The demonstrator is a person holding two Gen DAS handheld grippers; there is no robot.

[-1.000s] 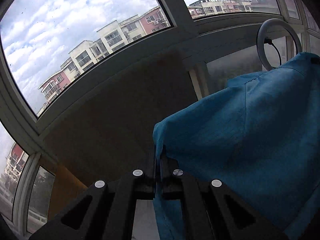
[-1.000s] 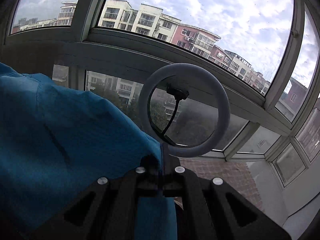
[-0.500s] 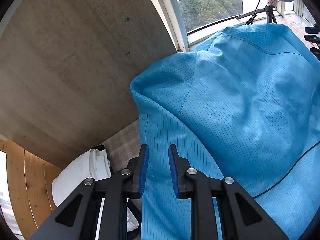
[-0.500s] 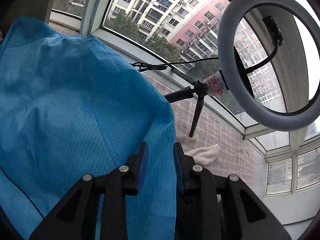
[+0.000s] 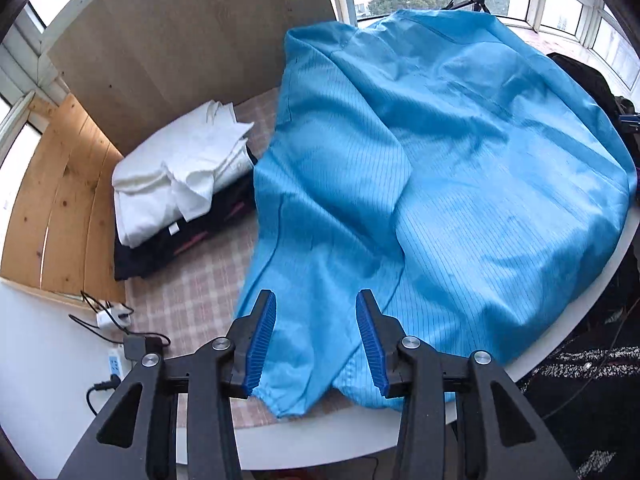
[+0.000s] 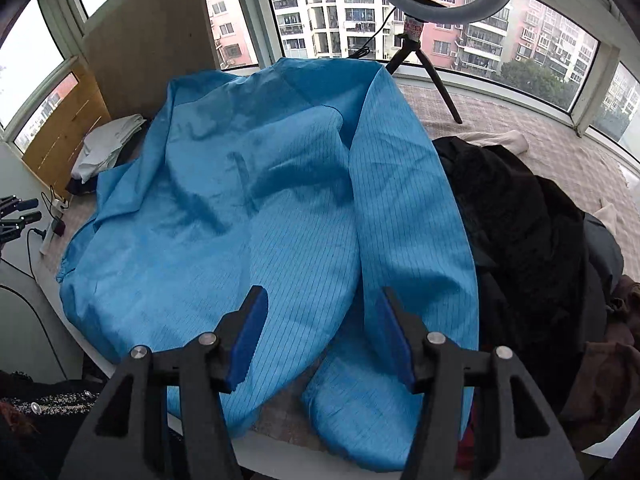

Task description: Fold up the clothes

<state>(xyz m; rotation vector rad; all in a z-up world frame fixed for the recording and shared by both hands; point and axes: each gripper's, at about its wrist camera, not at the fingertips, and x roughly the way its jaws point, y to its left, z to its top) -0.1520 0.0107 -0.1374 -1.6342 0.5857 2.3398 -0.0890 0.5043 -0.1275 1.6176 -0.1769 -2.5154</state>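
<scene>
Left wrist view: left gripper (image 5: 316, 338) jaws opening, pads clear of blue garment (image 5: 440, 168), cuff end lying btwn them. Garment spread over checked table cover (image 5: 192, 292), beside white/black folded stack (image 5: 176, 184). Right gripper (image 6: 320, 332) jaws opening too, garment below, not clamped.

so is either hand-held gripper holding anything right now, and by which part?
Nothing held. Both jaws are opening: left hand-held gripper and right hand-held gripper stand apart over the blue garment, pads clear of it.
</scene>
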